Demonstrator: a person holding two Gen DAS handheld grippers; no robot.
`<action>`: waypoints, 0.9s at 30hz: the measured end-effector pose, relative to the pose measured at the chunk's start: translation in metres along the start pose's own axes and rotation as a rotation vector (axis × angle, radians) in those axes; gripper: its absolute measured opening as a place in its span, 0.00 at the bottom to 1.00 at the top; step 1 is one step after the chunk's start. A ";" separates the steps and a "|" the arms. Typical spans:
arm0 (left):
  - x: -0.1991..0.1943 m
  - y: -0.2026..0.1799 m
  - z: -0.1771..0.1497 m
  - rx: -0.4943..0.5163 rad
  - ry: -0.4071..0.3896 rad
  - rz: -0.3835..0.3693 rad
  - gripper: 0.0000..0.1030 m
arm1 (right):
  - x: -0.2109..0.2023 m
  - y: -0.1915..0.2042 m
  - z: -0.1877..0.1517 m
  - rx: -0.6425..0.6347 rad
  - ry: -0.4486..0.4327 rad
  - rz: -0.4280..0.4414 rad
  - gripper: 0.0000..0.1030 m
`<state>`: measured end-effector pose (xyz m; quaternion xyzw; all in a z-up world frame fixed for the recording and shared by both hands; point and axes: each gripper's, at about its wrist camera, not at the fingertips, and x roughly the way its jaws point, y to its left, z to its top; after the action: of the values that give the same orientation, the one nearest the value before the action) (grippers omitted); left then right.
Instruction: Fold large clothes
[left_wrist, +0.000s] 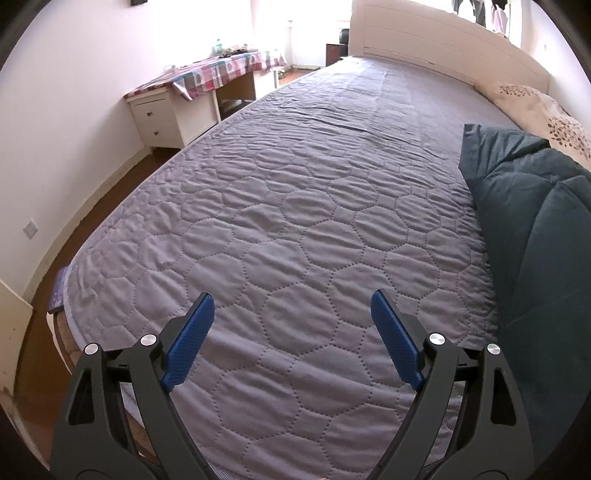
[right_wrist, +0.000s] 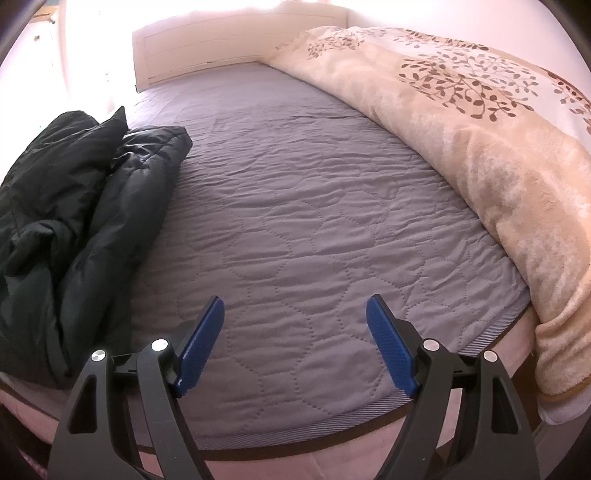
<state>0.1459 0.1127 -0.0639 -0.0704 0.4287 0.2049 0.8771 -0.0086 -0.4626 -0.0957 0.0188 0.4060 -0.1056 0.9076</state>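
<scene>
Both tools hang empty over the grey quilted mattress cover (left_wrist: 288, 206), tilted downward toward it. The left gripper (left_wrist: 291, 314) has its blue pads spread wide with only bedding between them, and the right gripper (right_wrist: 295, 317) is likewise parted and holds nothing. The thing to fold — a dark green padded jacket (right_wrist: 74, 221) — lies bunched in a heap on the bed between the two tools: off to the right of the left gripper, where its quilted panel (left_wrist: 535, 229) fills the edge of that view, and off to the left of the right gripper, well clear of the pads on either side. Beyond the right gripper and to its right, a cream blanket with a leaf print (right_wrist: 480, 129) is piled along the bed. The jacket looks puffy and soft, probably light for its bulk, with a smooth shell that is likely to slip and to spring back out of a crease. A shallow pinch on the filling would likely slide off — better to take a seam, hem or cuff edge, where the cloth is thin enough for the pads to bite, one tool at each end, and spread the heap flat first. Which part is sleeve or collar cannot be told from this crumple.
</scene>
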 end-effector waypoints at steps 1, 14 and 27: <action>0.000 0.000 -0.001 0.002 0.002 -0.003 0.83 | 0.000 0.001 -0.001 -0.003 0.000 0.001 0.75; -0.026 0.000 -0.013 0.017 -0.029 -0.020 0.84 | -0.014 0.004 -0.004 -0.008 -0.015 0.024 0.75; -0.077 0.001 -0.038 0.048 -0.062 -0.095 0.83 | -0.049 0.007 -0.014 -0.015 -0.052 0.041 0.75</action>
<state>0.0765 0.0791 -0.0274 -0.0634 0.4022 0.1546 0.9002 -0.0492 -0.4454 -0.0685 0.0176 0.3827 -0.0846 0.9198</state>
